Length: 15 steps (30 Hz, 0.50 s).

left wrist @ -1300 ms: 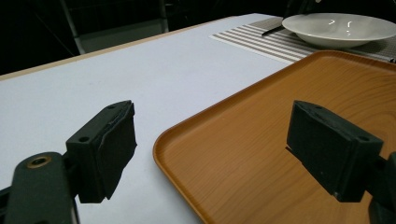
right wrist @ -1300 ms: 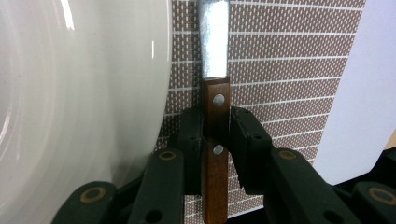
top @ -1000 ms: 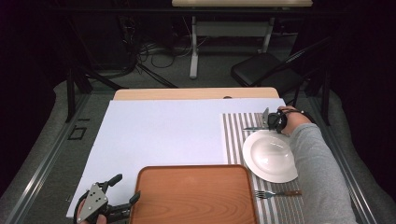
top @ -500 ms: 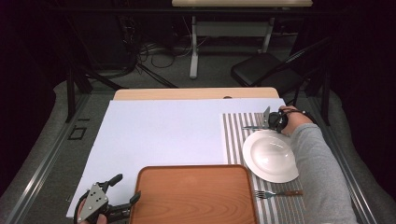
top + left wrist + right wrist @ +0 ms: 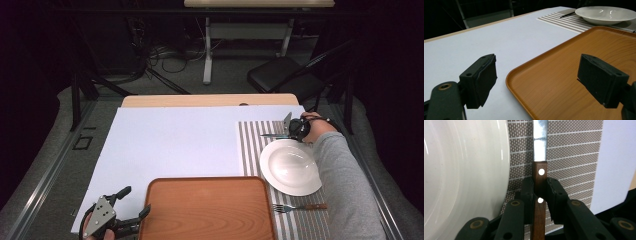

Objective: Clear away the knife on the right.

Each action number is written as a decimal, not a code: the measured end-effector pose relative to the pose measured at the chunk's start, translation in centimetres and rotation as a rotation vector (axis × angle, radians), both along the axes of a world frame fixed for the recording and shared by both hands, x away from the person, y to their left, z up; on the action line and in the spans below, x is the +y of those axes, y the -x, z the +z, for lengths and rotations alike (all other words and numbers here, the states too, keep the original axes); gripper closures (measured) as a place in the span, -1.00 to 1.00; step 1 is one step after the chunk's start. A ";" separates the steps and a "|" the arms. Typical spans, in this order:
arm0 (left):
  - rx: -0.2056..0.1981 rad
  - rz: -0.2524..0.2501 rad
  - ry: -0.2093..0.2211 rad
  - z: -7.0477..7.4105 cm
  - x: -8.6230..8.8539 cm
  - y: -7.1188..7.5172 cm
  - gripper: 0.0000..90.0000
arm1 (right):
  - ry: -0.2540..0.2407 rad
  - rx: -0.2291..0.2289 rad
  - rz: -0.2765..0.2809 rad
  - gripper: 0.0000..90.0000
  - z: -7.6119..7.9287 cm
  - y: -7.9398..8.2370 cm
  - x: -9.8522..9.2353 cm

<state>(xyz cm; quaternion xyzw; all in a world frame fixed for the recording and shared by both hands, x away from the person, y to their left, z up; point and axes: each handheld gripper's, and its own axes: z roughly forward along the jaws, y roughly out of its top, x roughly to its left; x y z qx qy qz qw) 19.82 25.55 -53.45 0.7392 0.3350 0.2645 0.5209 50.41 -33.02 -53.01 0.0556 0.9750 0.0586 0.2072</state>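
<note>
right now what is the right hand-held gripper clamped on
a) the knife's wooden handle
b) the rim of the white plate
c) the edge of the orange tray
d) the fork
a, the right hand-held gripper pinches the knife by its riveted wooden handle, beside the white plate.

The white plate (image 5: 461,170) is sitting just left of the right gripper's fingers (image 5: 527,192), on the striped mat (image 5: 571,152) lying under them. The brown tray (image 5: 564,75) is lying under and between the left gripper's fingers (image 5: 481,77). A fork (image 5: 297,206) is lying well away from both.
</note>
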 end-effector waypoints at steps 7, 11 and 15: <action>0.000 0.001 -0.001 0.0 0.0 0.0 -0.65 | 0.103 0.050 -0.041 0.69 2.2 0.4 0.3; -0.002 0.004 0.003 0.0 0.0 -0.1 -0.65 | 0.079 0.034 -0.051 0.69 3.0 0.6 0.1; 0.001 0.001 -0.001 0.0 0.0 0.0 -0.65 | 0.064 0.039 -0.052 0.70 3.5 0.7 -0.3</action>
